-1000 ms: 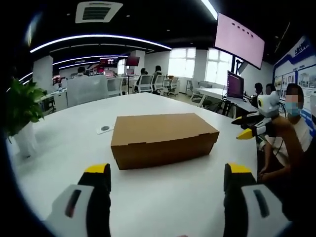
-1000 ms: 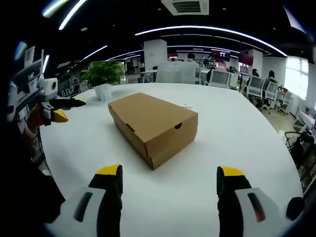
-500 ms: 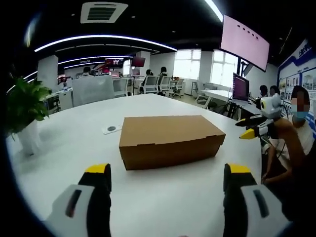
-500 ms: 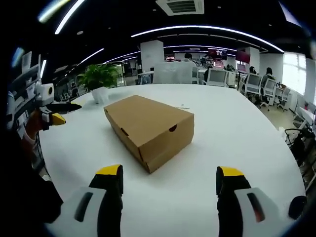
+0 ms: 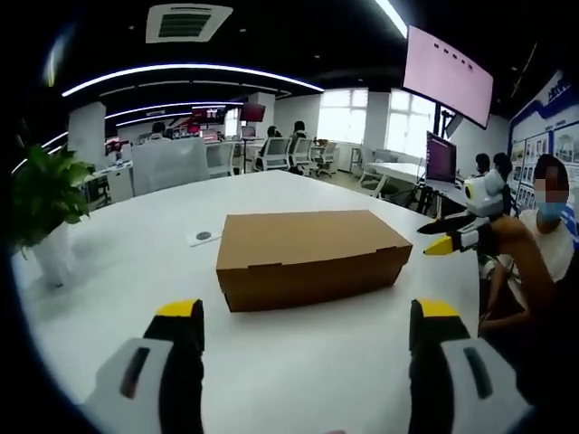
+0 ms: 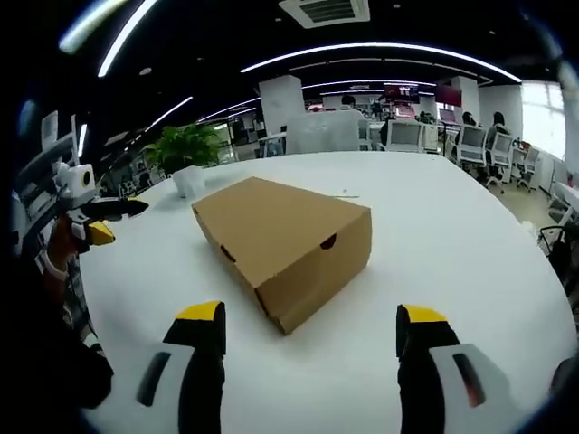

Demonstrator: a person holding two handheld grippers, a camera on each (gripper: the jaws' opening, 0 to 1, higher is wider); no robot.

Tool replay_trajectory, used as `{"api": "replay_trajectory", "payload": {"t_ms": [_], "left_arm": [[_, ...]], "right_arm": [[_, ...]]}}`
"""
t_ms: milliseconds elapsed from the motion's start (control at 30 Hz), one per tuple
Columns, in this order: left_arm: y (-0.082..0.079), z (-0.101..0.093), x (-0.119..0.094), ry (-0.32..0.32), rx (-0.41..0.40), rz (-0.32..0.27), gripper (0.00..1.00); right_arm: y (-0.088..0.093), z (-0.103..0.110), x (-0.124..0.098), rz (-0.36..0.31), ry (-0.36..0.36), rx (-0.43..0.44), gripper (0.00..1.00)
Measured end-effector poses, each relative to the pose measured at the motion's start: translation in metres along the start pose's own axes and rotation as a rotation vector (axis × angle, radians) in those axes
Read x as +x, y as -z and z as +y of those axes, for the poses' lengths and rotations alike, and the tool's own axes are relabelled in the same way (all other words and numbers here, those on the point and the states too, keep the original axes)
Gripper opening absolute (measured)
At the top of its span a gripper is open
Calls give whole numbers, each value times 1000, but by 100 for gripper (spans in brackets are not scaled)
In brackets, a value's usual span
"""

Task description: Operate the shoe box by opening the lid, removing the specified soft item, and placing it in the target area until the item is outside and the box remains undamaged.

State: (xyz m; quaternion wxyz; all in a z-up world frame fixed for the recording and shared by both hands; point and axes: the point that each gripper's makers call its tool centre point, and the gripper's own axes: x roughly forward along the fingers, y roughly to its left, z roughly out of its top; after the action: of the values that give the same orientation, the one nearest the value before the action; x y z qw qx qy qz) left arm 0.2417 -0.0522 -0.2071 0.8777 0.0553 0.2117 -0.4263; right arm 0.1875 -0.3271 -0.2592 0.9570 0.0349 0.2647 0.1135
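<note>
Cardboard shoe box (image 5: 309,257) shut (plant (image 5: 41,194) nearby); both grippers' fingers apart.

closed shoe box ahead of parted jaws

in the right gripper view, the right gripper (image 6: 309,330) rises from the bottom with its yellow-tipped jaws spread wide, holding nothing. beyond them a brown cardboard shoe box (image 6: 282,246) lies on the white table (image 6: 452,226), lid shut, one corner turned toward the camera. the left gripper (image 6: 101,220) shows at the left edge, well apart from the box. a potted plant (image 6: 185,154) stands at the table's far side.
</note>
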Motion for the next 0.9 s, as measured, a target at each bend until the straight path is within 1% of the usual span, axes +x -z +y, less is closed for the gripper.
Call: {"api": "replay_trajectory", "payload": {"t_ms": [100,167,233,400,600,767,900], "left_arm": [[2,-3,5,13,10,12,96],[7,-1,7,1,-9,36,97],[8,0,7,-2,-15,42,97],[8,2,5,-6,-21,36,97],[3,-3,4,12,-30,25,97],[-4,-10,6,31,-12,6,97],[-2,-11,5,31,-23,14,98]], "right_arm": [[-3,2,0,-9,-17,12,79],[-3,0,1,4,-19,47,79],[-6,1,2,-1,-33,51,78],[-4,-1,7,14,-34,48,78],[-2,-1,14,26,-39,62,77],[-9,4,15,17,-77,59,77],[-11,4,16,15,-81,59,77]]}}
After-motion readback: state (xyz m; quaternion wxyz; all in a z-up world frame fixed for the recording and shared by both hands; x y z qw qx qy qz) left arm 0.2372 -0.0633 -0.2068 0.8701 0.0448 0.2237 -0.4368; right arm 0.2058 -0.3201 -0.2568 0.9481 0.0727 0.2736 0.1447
